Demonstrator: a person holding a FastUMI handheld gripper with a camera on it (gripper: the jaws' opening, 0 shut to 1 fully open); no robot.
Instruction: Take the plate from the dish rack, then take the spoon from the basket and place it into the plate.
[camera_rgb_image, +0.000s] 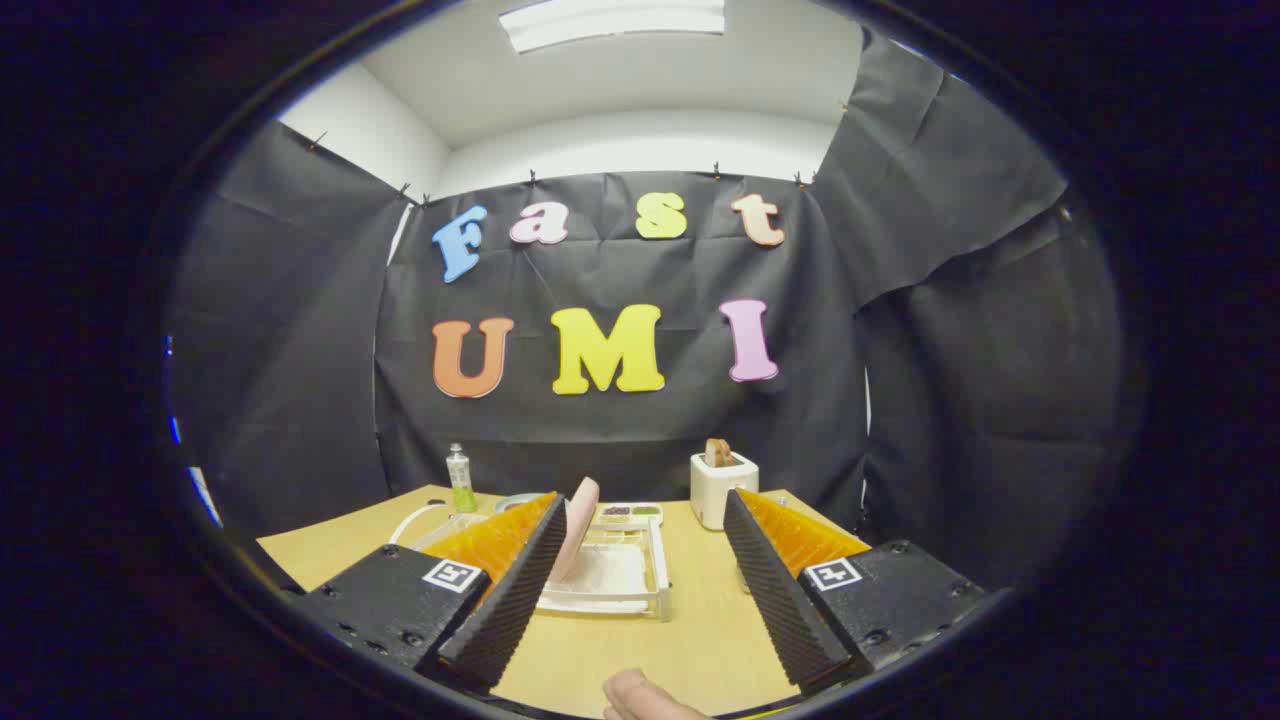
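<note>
A pink plate (578, 527) stands on edge in a white dish rack (655, 570) on the wooden table, just beyond my left finger, which hides part of both. My gripper (640, 505) is open, its two fingers spread wide with nothing between them; the rack lies ahead between them, toward the left finger. I cannot make out the spoon or its basket; something white (425, 517) shows behind the left finger.
A white toaster (722, 487) with bread in it stands at the back of the table (700, 630). A small green bottle (459, 480) stands at the back left. A small tray (630, 512) with dark bits lies behind the rack. A fingertip (640, 697) shows nearest me.
</note>
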